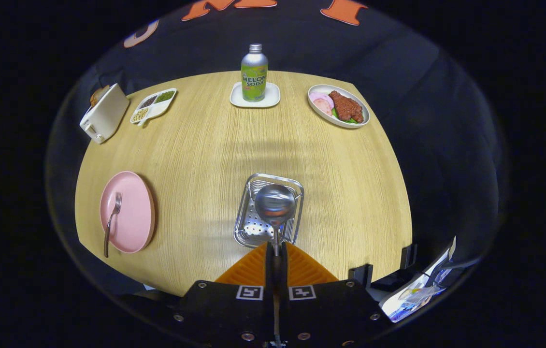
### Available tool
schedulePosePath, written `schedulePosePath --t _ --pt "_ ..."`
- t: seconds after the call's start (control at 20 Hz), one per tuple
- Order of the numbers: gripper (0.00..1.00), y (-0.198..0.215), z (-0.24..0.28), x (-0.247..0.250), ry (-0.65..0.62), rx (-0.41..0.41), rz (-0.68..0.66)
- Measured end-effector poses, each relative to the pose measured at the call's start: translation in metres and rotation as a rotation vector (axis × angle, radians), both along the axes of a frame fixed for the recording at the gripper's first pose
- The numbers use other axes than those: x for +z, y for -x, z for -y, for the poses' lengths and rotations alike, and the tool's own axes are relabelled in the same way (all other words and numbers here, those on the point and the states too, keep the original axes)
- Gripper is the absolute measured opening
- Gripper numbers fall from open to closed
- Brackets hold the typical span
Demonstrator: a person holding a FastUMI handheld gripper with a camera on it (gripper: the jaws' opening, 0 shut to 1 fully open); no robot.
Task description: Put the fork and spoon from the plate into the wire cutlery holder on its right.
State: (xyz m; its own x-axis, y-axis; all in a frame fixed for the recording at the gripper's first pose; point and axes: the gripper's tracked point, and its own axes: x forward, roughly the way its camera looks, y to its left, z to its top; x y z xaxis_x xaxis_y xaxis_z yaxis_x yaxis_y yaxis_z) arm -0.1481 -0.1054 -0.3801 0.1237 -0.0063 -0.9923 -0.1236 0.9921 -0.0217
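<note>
The claw [276, 251] sits at the bottom centre of the frame with its two fingers pressed together on the thin handle of a metal spoon [274, 203]. The spoon stands up from the fingers, its rounded bowl lifted above the wire cutlery holder [250, 227], which lies on the wooden bench [205, 145] just ahead of the fingers, in the lower middle of the frame. The holder is a shiny rectangular basket with a perforated floor and raised wire sides; the spoon's bowl covers part of its far half.

In the lower left of the frame, a pink plate [133, 212] rests on the bench, well apart from the holder. A fork [112, 220] lies on the plate's left side, tines pointing toward the far end of the bench, its brown handle reaching past the plate's near rim.

Along the far side of the bench, in the upper part of the frame, stand several other things. A white toaster [104, 119] with bread in its slot is in the upper left. Beside it sits a white divided dish [153, 106] with three compartments of small beans or seeds. At the upper centre, a soda bottle [254, 73] stands upright on a small white square coaster [270, 98]. In the upper right, an oval white plate [319, 116] carries meat, pink slices and some greens.
</note>
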Motion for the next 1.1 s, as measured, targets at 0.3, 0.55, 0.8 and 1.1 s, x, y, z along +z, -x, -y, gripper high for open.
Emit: schedulePosePath --t 0.3,0.55,0.8,1.1 --pt "0.07 -0.011 0.001 -0.018 0.026 -0.007 -0.002" --pt "0.08 -0.023 0.002 -0.017 0.046 -0.038 0.084" --pt "0.09 -0.052 -0.020 0.013 -0.019 -0.097 0.285" --pt "0.14 -0.095 -0.069 0.090 -0.130 -0.136 0.632"
